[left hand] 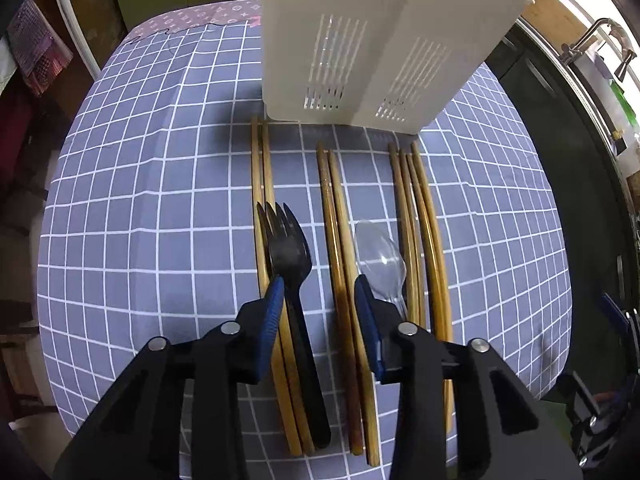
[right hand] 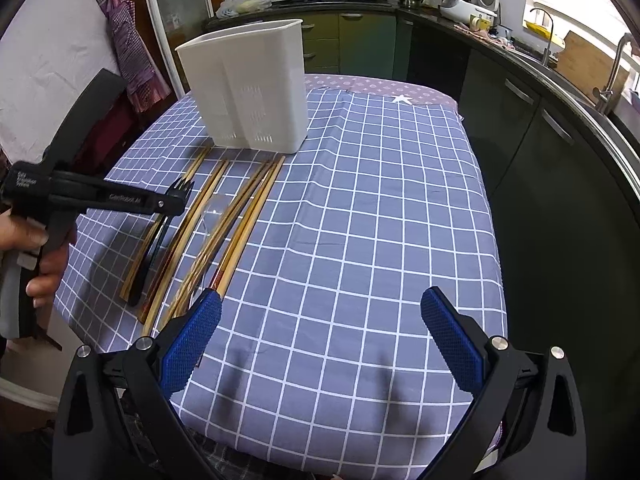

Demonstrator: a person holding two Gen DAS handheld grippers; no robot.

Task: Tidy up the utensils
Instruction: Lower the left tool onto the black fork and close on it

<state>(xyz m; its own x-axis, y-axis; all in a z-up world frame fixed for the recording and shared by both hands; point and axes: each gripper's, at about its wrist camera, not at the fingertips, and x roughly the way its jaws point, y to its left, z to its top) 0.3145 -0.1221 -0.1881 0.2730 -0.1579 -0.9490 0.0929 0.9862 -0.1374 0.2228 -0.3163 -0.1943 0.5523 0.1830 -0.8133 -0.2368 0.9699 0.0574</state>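
Lettering shows only from my right wrist view; the side of my left gripper (right hand: 176, 200) carries pale print that looks like "CanRobot AI", and smaller lines on its rear body are too blurred to read. That same view shows the hand (right hand: 36, 256) clutching its handle, plus stove pans and a rice cooker on the far counter; none of that appears from the left wrist.

My left gripper (left hand: 320, 296) points steeply down over the utensils on the blue checked tablecloth (left hand: 140, 200); its jaws stand partly closed around the black fork (left hand: 290, 256) and the middle pair of chopsticks (left hand: 340, 264); the left pad (left hand: 276, 308) lies against the fork's neck, but I cannot tell whether it presses; the right pad sits beside the clear spoon (left hand: 382, 260), apart from the middle pair. Nothing looks clamped.

The left wrist view sorts the row plainly: a left pair of chopsticks (left hand: 260, 200) beside the fork, the middle pair, the spoon, then a right bundle of chopsticks (left hand: 416, 208), all lying lengthwise with far tips near the white utensil holder (left hand: 360, 48), which stands upright and shows slotted walls. From the right wrist the spoon is barely a glint.

My right gripper (right hand: 320, 320) hovers over bare cloth, jaws wide apart and empty; its left pad (right hand: 192, 340) is near the closest chopstick ends.
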